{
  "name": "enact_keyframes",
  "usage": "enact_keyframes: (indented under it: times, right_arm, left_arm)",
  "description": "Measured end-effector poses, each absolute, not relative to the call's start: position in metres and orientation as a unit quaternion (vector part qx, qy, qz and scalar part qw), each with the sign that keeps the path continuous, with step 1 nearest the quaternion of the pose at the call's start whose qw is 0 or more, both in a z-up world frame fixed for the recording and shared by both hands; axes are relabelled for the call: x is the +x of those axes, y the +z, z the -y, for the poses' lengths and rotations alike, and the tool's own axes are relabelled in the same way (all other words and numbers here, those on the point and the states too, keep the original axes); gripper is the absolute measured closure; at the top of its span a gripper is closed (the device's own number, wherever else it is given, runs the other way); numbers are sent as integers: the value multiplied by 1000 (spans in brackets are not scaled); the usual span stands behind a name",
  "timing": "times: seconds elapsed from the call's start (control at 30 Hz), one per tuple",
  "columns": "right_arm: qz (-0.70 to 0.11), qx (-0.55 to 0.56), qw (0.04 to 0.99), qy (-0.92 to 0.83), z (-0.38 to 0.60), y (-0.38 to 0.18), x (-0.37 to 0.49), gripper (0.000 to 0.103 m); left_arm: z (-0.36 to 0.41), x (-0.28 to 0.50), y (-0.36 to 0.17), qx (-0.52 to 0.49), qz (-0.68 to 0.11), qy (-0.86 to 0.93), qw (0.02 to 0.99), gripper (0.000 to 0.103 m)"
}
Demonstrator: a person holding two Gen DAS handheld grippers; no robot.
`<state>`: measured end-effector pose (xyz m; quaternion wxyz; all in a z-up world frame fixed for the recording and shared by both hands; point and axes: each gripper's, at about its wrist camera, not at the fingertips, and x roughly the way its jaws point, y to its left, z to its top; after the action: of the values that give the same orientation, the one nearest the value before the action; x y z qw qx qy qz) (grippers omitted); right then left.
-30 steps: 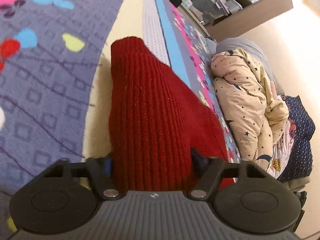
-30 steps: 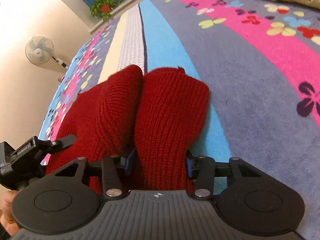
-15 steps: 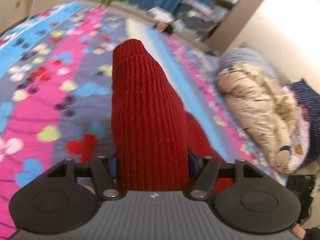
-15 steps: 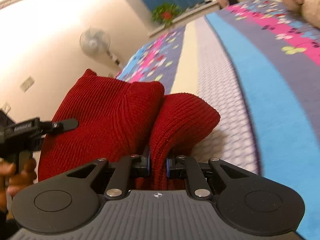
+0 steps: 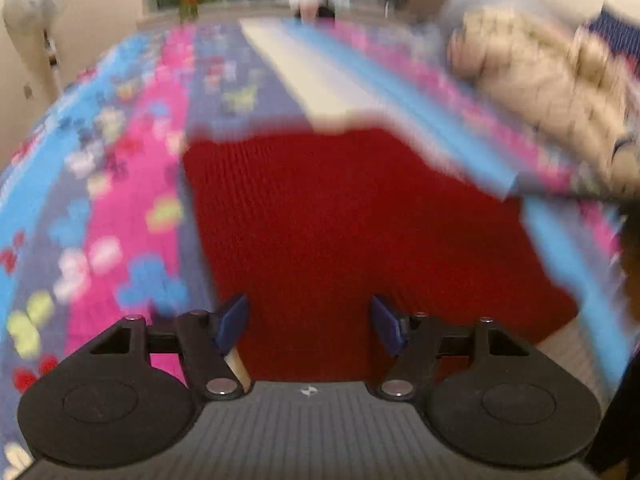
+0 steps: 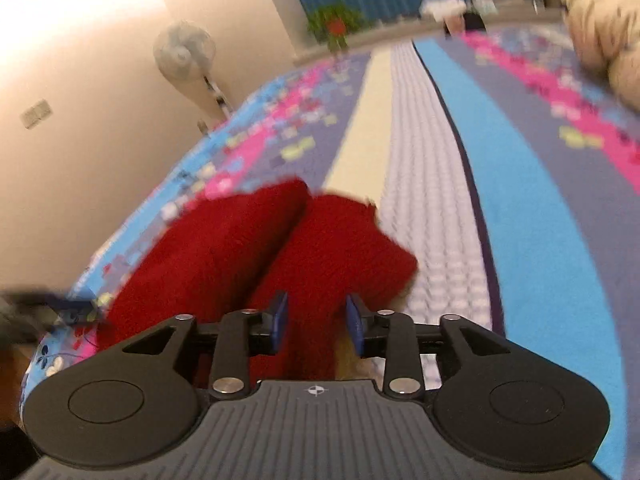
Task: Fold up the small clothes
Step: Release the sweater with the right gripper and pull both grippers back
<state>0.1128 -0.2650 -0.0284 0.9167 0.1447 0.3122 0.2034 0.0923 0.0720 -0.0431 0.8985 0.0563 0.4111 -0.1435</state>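
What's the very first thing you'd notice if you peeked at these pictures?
The red knit jumps out first: it lies on the bedspread, filling the middle of the left view and showing as two humps in the right view. Next the bedspread itself, with pink and blue stripes and butterflies. Then the black claws at the bottom: the left claw and right claw, both with the knit between their blue pads.

The knitted garment [image 6: 256,256] lay folded double on the bed [image 6: 520,200], near its front edge. A bundled quilt [image 5: 552,80] sat at the bed's right side. Beyond the far edge stood a potted plant [image 6: 336,26], and off the left edge a standing fan [image 6: 184,52].
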Motion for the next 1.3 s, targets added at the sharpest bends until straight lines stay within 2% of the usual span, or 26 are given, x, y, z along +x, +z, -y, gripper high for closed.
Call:
enact_keyframes:
  times: [0.07,0.13,0.17,0.2,0.23,0.27,0.3,0.4,0.47,0.5,0.57,0.63,0.7,0.8,0.87,0.93,1.07,1.1,1.13,1.17,1.3]
  right_arm:
    - [-295,133,914,244,259,-20,99,47]
    - [-310,101,904,278,245,-23,91,32]
    - [-325,76,901,278,236,-29,91,32]
    - [-340,47,899,272,229,-35,90,35]
    - [-357,20,896,264,222,-44,90,50]
    - [-368,5,892,261,219,-49,90,60]
    - [-372,4,889,269,219,-51,90,87]
    - [-367,16,893,260,220,-49,83,90]
    - [-383,31,888,251,222,-56,83,90]
    - [-388,37,888,243,222,-57,81,89]
    - [-391,56,892,218,224,-52,73,78]
    - [-386,78,902,180,233,-46,62,54]
    - [-369,70,916,141,238,-36,42,53]
    - [-330,43,937,108,240,-19,10,51]
    - [-310,42,945,97,243,-9,-10,43]
    - [-290,39,953,83,242,0,-32,31]
    - [-257,34,963,74,240,15,-73,26]
    - [-250,39,965,71,240,18,-84,22]
    - [-247,43,966,69,238,19,-88,17]
    - [-245,47,966,70,237,21,-93,15]
    - [-246,24,965,87,224,19,-95,14]
  left_arm:
    - [-66,89,-40,63,-403,-137,903,25]
    - [-73,81,-24,23,-371,-147,917,25]
    - [-79,77,-17,-2,-359,-152,921,25]
    - [-84,75,-14,-19,-354,-152,923,25]
    - [-87,72,-12,-29,-353,-151,923,25]
    - [-89,71,-13,-33,-357,-151,921,25]
    - [-89,71,-18,-29,-370,-152,916,25]
    - [-69,88,-45,39,-436,-139,888,24]
    - [-63,90,-49,63,-434,-135,889,24]
    - [-63,88,-44,54,-427,-135,893,24]
    - [-67,81,-35,37,-411,-129,902,23]
    - [-67,63,-24,36,-385,-103,916,18]
    - [-64,42,-15,38,-355,-84,930,12]
    - [-54,6,0,42,-305,-73,949,8]
    - [-46,-17,10,46,-284,-62,956,8]
    - [-40,-37,17,45,-272,-48,960,8]
    - [-36,-77,33,18,-252,-21,967,8]
    - [-35,-88,37,7,-246,-17,969,8]
    - [-35,-97,38,0,-243,-15,970,7]
    - [-34,-105,39,-8,-245,-14,969,2]
    - [-24,-111,29,-19,-293,-21,956,0]
